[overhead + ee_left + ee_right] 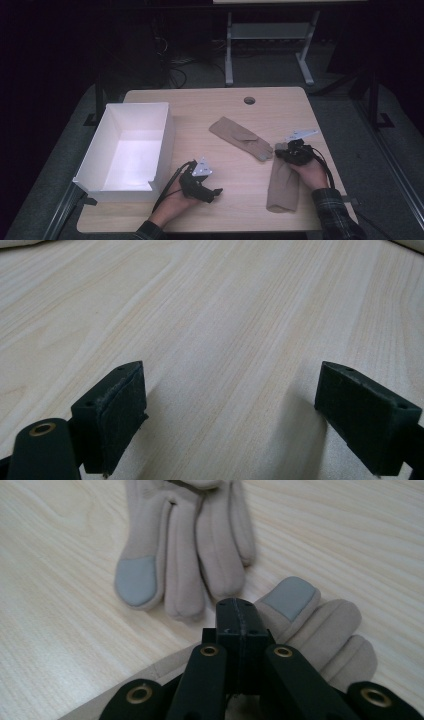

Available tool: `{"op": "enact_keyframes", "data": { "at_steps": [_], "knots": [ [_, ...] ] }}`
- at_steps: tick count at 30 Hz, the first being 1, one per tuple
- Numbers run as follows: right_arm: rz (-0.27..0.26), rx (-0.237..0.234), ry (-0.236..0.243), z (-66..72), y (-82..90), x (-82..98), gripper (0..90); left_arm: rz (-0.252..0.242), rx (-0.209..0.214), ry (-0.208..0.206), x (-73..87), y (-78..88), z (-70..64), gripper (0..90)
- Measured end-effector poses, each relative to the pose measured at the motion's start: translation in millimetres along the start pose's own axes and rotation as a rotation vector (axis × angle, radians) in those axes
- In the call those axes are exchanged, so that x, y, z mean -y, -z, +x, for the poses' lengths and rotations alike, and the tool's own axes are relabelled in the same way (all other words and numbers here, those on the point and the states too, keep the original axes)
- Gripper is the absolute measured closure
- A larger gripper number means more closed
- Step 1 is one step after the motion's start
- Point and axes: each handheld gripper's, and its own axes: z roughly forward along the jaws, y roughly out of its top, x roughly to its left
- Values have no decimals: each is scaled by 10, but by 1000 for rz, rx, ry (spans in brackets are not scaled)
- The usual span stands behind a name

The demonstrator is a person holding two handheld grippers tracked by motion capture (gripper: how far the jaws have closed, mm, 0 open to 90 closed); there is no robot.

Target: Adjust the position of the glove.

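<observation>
Two beige gloves with grey fingertip patches lie on the wooden table [235,175]. One glove [240,136] [185,555] lies slanted at the table's middle. The other glove [283,187] [325,625] lies lengthwise at the right, fingers pointing away. My right gripper [279,148] [240,611] is shut, its jaws pressed together just over that near glove's fingers; I see no fabric between them. My left gripper [214,193] [230,415] rests low on the table at the front middle, open, with bare wood between its pads [122,410].
A large white open box [167,131] stands at the table's left, just beside the left hand. A round cable hole [249,100] sits near the far edge. Beyond the table are a metal frame's legs [229,55] and dark floor.
</observation>
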Motion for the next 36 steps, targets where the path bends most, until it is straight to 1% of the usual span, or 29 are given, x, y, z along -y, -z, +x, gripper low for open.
{"op": "enact_keyframes", "data": {
  "at_steps": [2, 4, 6, 8, 9, 10, 11, 13, 15, 16, 17, 18, 19, 20, 21, 22, 23, 26, 27, 28, 29, 30, 32, 33, 34, 36],
  "knots": [
    [-5, -2, 11, 14, -6, -6, 900, 0, 0, 0, 0, 0, 0, 125],
    [-10, -16, 0, 13, 2, -4, 900, 0, 0, 0, 0, 0, 0, 125],
    [-14, -22, 0, 15, 6, -4, 900, 0, 0, 0, 0, 0, 0, 125],
    [-33, -21, 13, 20, 28, -10, 900, 0, 0, -1, 0, 0, 0, 125],
    [-51, -18, 7, 22, 74, -14, 899, 1, 0, 0, 0, 0, 0, 125],
    [-51, -18, 7, 22, 74, -14, 899, 1, 0, 0, 0, 0, 0, 125],
    [-75, -15, 4, 9, 147, -13, 894, 0, 0, 0, 0, 0, 1, 125],
    [-95, -11, 7, -10, 234, 3, 871, 0, 0, 0, 0, 0, 1, 125],
    [-101, -5, 3, -13, 264, 13, 866, 0, 0, 0, 0, 0, 1, 125],
    [-114, -4, -6, -17, 308, 35, 852, 0, 0, 0, 0, 1, 1, 125],
    [-117, 10, -7, -38, 370, 87, 838, 0, 0, 1, 0, 0, 0, 125],
    [-117, 10, -7, -38, 370, 87, 838, 0, 0, 1, 0, 0, 0, 125],
    [-116, 21, -16, -47, 418, 152, 809, 0, 0, 1, 0, 0, 0, 125],
    [-116, 21, -16, -47, 418, 152, 809, 0, 0, 1, 0, 0, 0, 125],
    [-110, 27, -17, -45, 457, 214, 765, 0, 0, 0, 0, 0, 1, 125],
    [-110, 27, -17, -45, 457, 214, 765, 0, 0, 0, 0, 0, 1, 125],
    [-109, 34, -20, -39, 469, 237, 744, 0, -2, -7, -2, 2, 5, 125],
    [-118, 52, -21, -33, 546, 346, 633, 1, 1, 5, 1, 1, -2, 125],
    [-118, 63, -31, -28, 590, 409, 565, -4, 1, 11, 1, -2, -6, 125],
    [-118, 63, -31, -28, 590, 409, 565, -4, 1, 11, 1, -2, -6, 125],
    [-120, 70, -35, -27, 613, 445, 538, 2, 2, 4, 1, 2, -2, 125],
    [-130, 72, -53, -28, 660, 534, 472, 5, 1, 1, 0, 3, 1, 125],
    [-138, 71, -55, -32, 673, 566, 455, 7, 1, -3, 0, 5, 3, 125],
    [-141, 78, -72, -36, 702, 646, 406, 7, 1, -2, 0, 5, 3, 125],
    [-141, 78, -72, -36, 702, 646, 406, 7, 1, -2, 0, 5, 3, 125],
    [-133, 83, -81, -35, 710, 706, 373, 6, 0, -1, 0, 4, 2, 125]
  ]
}}
